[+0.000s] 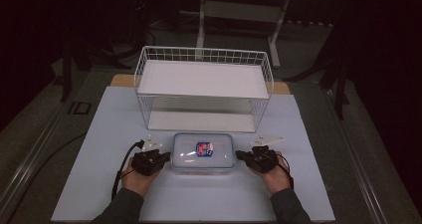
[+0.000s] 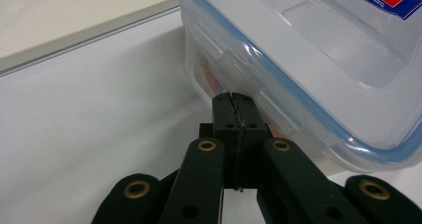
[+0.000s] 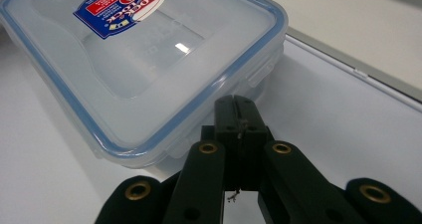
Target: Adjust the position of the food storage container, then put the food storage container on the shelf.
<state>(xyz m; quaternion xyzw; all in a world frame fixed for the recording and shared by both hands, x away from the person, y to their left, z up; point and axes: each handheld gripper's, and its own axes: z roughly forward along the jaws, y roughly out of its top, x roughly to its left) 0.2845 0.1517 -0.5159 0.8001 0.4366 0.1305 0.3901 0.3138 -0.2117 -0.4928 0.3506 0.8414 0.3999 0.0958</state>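
Left fingers (image 2: 222, 115): pressing together, nothing between them; I am seeing their tips sitting right against the side wall of the food container (image 2: 318, 64), just below a lid latch.
Right fingers (image 3: 225, 115): also closing flat on each other, empty; their tips are sitting just beside the container's opposite short side, under its blue-sealed rim. I cannot tell whether they are touching it.
Left gripper (image 1: 158, 160): I am holding it low on the table, pointing inward at the container.
Right gripper (image 1: 245, 157): I am holding it the same way from the other side, so the container is lying between the two sets of fingers.
Food container: clear plastic box with a snap-lock lid and a red-and-blue label (image 3: 121, 9) on top, lying flat on the white table mat (image 1: 99, 149); something orange is showing faintly through its wall.
Wire shelf rack (image 1: 204, 87): white, two tiers, standing just beyond the container, well ahead of my fingertips.
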